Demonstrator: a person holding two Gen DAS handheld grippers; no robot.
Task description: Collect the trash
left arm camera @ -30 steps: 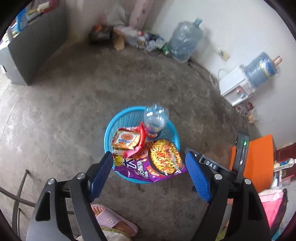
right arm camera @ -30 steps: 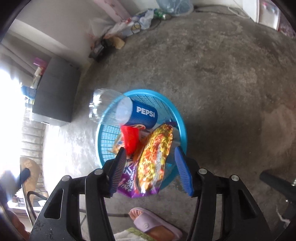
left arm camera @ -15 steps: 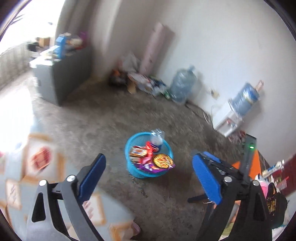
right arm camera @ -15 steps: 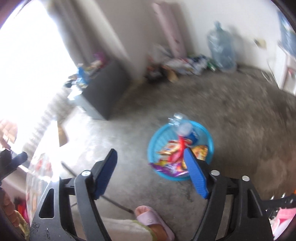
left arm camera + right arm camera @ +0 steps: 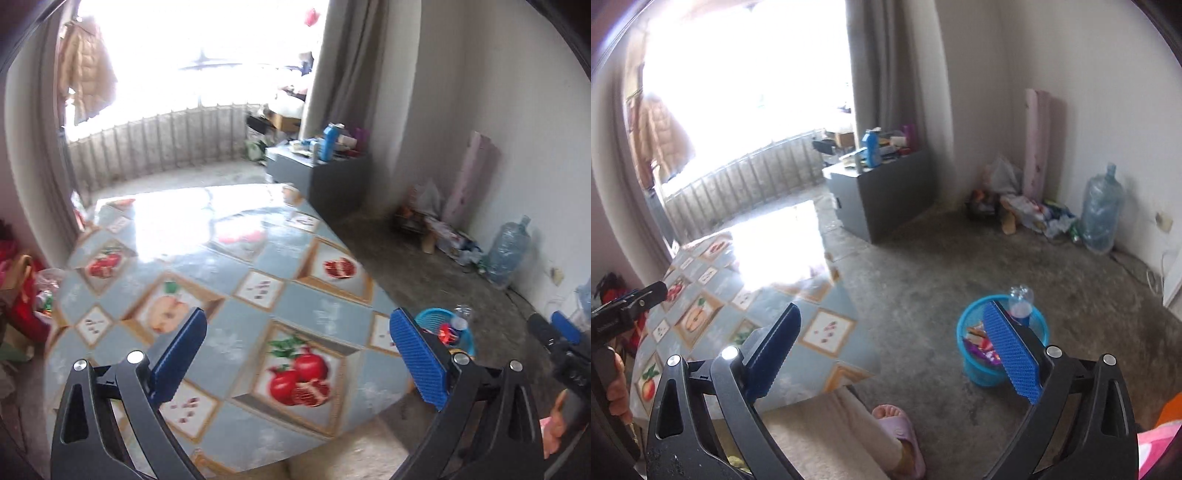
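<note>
Left gripper [image 5: 295, 354]: fingers spread fully apart, empty, above the fruit-patterned counter [image 5: 236, 280]. Right gripper [image 5: 897, 350]: fingers have just been opening and now stand wide, gripping nothing. Blue basket [image 5: 975, 369] of trash stands on the floor [image 5: 960, 258] beside the counter; bottle [image 5: 1021, 301] upright inside.

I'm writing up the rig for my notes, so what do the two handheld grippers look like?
Both match. The left gripper and right gripper have black, angular frames with triangular cut-outs and silver pivot bolts. Each finger carries a long blue pad with a fine ribbed texture. No cables show. The person wears a pink slipper.
</note>
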